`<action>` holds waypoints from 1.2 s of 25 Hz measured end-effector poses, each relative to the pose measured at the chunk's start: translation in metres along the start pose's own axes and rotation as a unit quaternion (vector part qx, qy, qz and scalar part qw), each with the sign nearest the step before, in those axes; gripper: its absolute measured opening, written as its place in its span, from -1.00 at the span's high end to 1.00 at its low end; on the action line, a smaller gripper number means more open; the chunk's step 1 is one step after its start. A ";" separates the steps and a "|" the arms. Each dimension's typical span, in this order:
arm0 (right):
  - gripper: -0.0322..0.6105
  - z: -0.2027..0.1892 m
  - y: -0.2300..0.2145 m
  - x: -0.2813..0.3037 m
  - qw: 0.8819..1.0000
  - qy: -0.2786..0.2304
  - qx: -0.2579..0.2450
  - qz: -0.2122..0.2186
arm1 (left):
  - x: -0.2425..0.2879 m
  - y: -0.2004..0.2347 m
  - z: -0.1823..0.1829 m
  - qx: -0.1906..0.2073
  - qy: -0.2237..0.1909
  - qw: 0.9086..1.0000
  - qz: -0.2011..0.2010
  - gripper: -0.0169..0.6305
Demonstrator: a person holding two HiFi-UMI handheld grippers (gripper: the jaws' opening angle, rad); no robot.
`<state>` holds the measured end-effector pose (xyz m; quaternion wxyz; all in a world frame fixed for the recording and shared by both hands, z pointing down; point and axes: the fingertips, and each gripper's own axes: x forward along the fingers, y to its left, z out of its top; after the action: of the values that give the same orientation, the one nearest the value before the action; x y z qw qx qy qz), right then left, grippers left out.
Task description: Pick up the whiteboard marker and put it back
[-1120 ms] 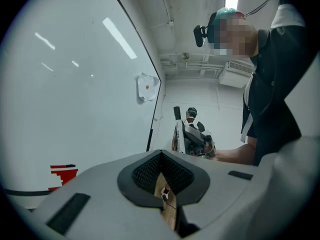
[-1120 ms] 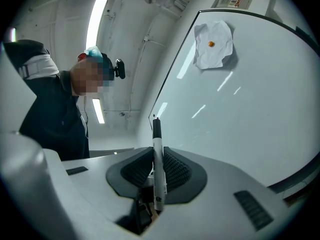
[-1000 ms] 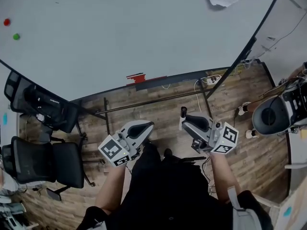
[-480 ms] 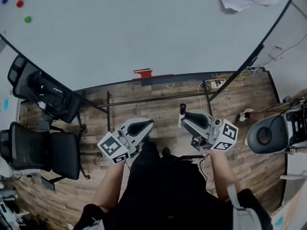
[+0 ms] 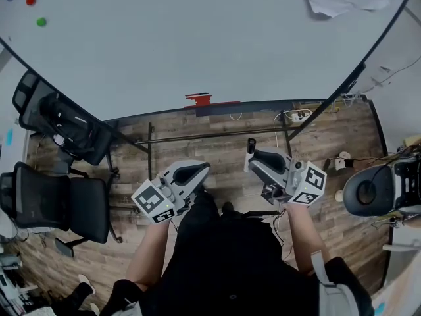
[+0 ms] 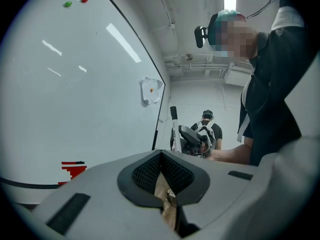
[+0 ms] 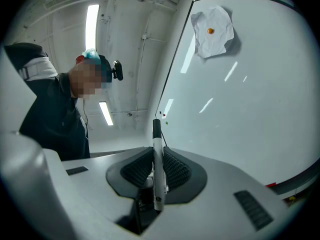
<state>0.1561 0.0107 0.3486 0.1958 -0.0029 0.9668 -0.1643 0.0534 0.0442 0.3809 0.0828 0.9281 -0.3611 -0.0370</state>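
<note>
Clamping the whiteboard marker mid-barrel, the right gripper holds something likely light, stiff and slick, while the left gripper sits closed, empty.

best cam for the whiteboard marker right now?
Right gripper view: the whiteboard marker shows along its length, clamped between the jaws, black cap up. Head view shows only its cap poking from the right gripper. Left gripper view shows the marker small and distant.
</note>
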 end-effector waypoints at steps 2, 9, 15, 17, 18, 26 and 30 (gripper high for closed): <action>0.67 0.002 -0.002 0.000 1.000 -0.002 -0.002 -0.002 | 0.000 0.000 -0.001 -0.001 0.000 1.000 0.001 0.91; 0.67 0.008 -0.019 -0.004 0.999 0.001 -0.028 -0.034 | 0.001 0.010 -0.002 -0.004 0.002 1.000 0.000 0.91; 0.67 0.001 -0.060 0.004 0.995 0.041 -0.052 -0.074 | 0.011 0.047 -0.008 -0.020 -0.005 1.000 0.000 0.91; 0.67 -0.002 -0.077 0.009 0.992 0.065 -0.070 -0.086 | 0.018 0.064 -0.009 -0.025 -0.006 1.000 -0.004 0.91; 0.67 -0.005 -0.085 0.012 0.990 0.080 -0.078 -0.091 | 0.020 0.073 -0.010 -0.029 -0.005 1.000 -0.005 0.91; 0.67 -0.032 -0.167 0.036 0.957 0.210 -0.154 -0.126 | 0.047 0.154 -0.020 -0.066 0.001 0.998 -0.004 0.91; 0.67 -0.063 -0.215 0.056 0.914 0.314 -0.226 -0.122 | 0.051 0.196 -0.027 -0.094 0.004 0.996 0.006 0.91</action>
<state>0.0677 -0.1764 0.4503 -0.1459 -0.1136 0.9818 0.0436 -0.0354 -0.1291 0.4419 0.1713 0.9143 -0.3610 -0.0668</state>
